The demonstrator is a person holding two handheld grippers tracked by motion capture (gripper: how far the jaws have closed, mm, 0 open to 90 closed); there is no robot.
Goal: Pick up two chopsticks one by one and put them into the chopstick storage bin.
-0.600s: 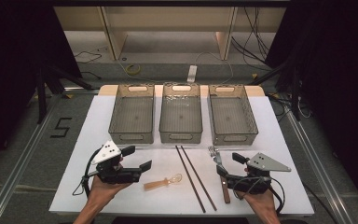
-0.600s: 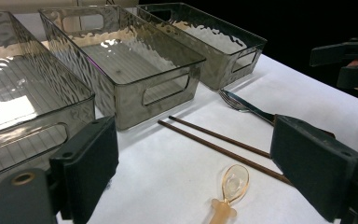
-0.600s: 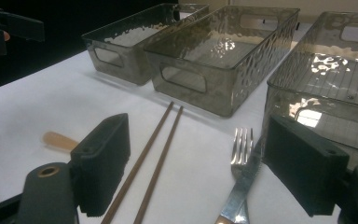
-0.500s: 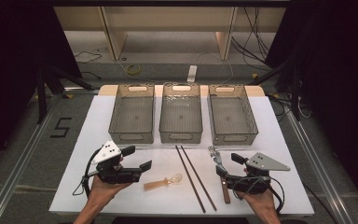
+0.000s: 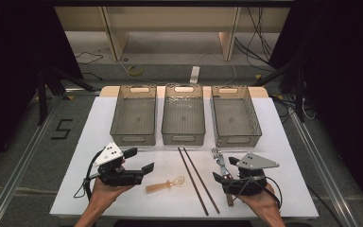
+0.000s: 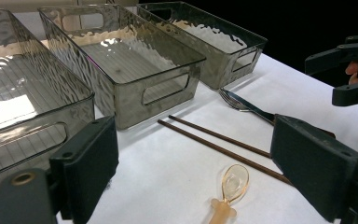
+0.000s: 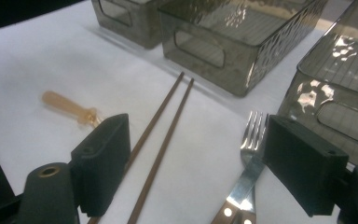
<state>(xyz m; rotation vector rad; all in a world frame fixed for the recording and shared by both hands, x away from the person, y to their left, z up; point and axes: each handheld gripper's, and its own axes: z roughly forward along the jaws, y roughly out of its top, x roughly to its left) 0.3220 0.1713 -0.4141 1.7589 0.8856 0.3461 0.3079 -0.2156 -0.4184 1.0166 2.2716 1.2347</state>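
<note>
Two forearms enter from the bottom of the high view, each hand holding a gripper low over the surface. The left gripper [image 5: 141, 161] sits at lower left, angled toward the centre, jaws spread wide with nothing between them. The right gripper [image 5: 224, 169] sits at lower right, pointing forward, jaws likewise wide apart and gripping nothing.

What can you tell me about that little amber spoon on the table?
The small translucent amber plastic spoon has an oval bowl and a short, stubby, ridged handle. It lies flat on the white table, bowl facing up, just left of the two thin brown chopsticks and not touching them. Nothing holds it.
</note>
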